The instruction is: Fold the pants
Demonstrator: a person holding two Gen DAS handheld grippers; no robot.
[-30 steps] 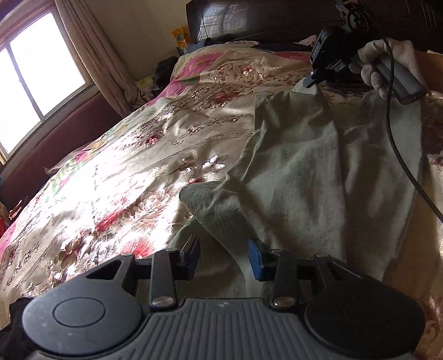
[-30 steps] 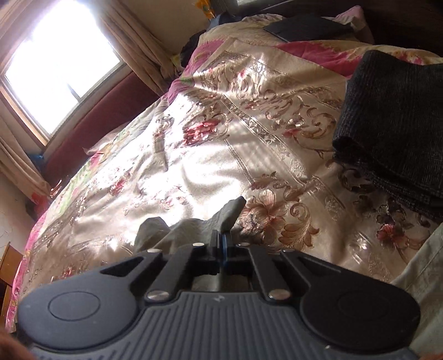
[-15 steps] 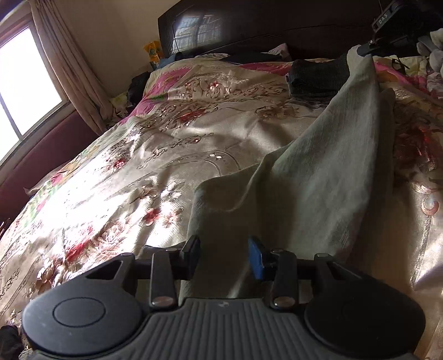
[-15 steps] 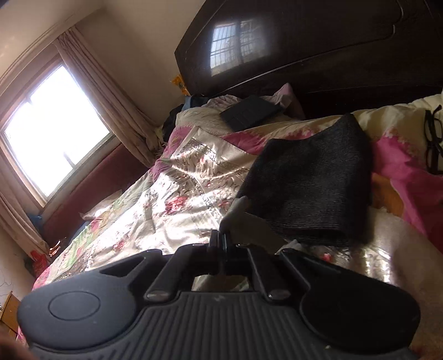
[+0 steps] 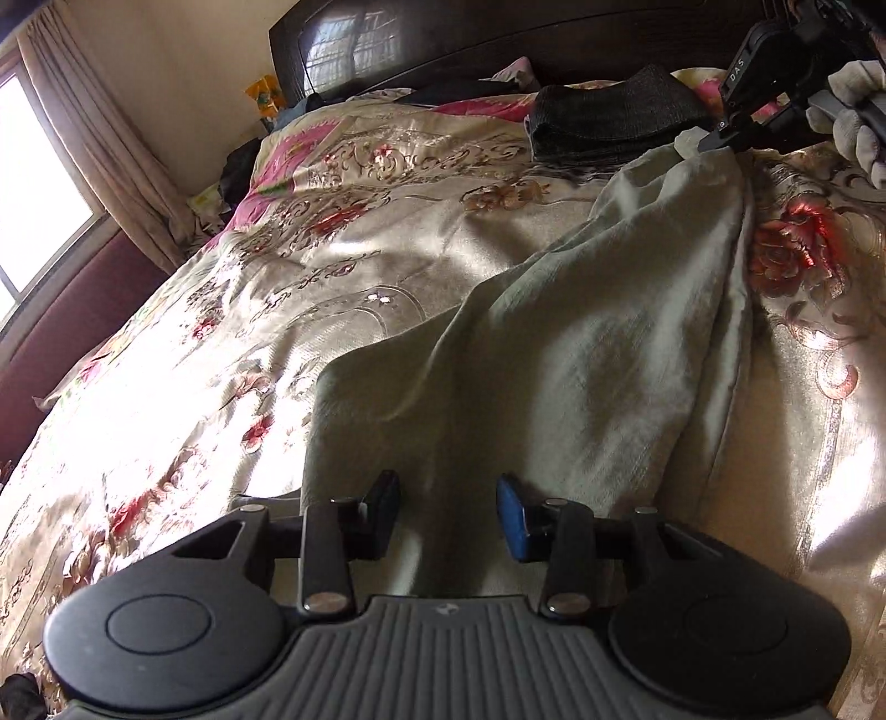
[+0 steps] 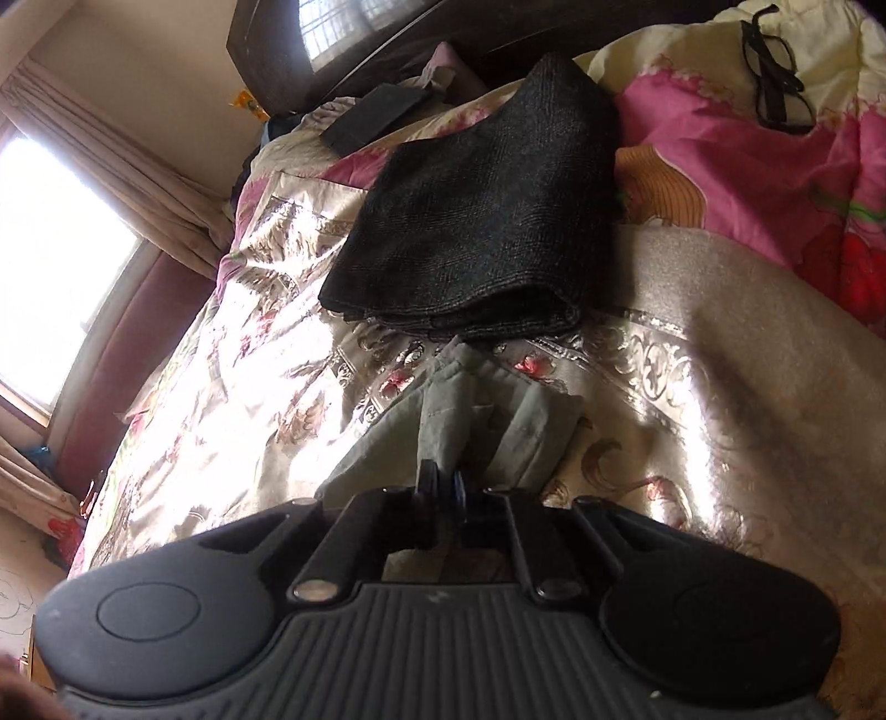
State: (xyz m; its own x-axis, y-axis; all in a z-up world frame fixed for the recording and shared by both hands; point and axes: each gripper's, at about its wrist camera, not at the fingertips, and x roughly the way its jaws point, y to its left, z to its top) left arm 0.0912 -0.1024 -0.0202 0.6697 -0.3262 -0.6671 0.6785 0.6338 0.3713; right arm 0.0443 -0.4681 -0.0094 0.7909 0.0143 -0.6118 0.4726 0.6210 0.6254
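Note:
Pale grey-green pants [image 5: 581, 354] lie stretched along the floral bedspread [image 5: 310, 288]. My left gripper [image 5: 447, 512] is open, its jaws standing over the near end of the pants with cloth between them. My right gripper [image 6: 443, 484] is shut on the far end of the pants [image 6: 459, 410], low over the bed beside a folded dark garment. In the left wrist view the right gripper [image 5: 711, 141] pinches that far end, held by a gloved hand [image 5: 853, 119].
A folded dark garment [image 6: 487, 210] lies near the headboard [image 5: 498, 39]. Black glasses [image 6: 775, 72] rest on a pink quilt [image 6: 775, 166]. A dark flat item [image 6: 376, 116] lies by the pillows. A window with curtains [image 5: 94, 127] is at the left.
My right gripper has carried the pants' end toward the headboard and lowered it to the bed by the dark garment. The pants went from bunched to stretched out. The left gripper stayed open.

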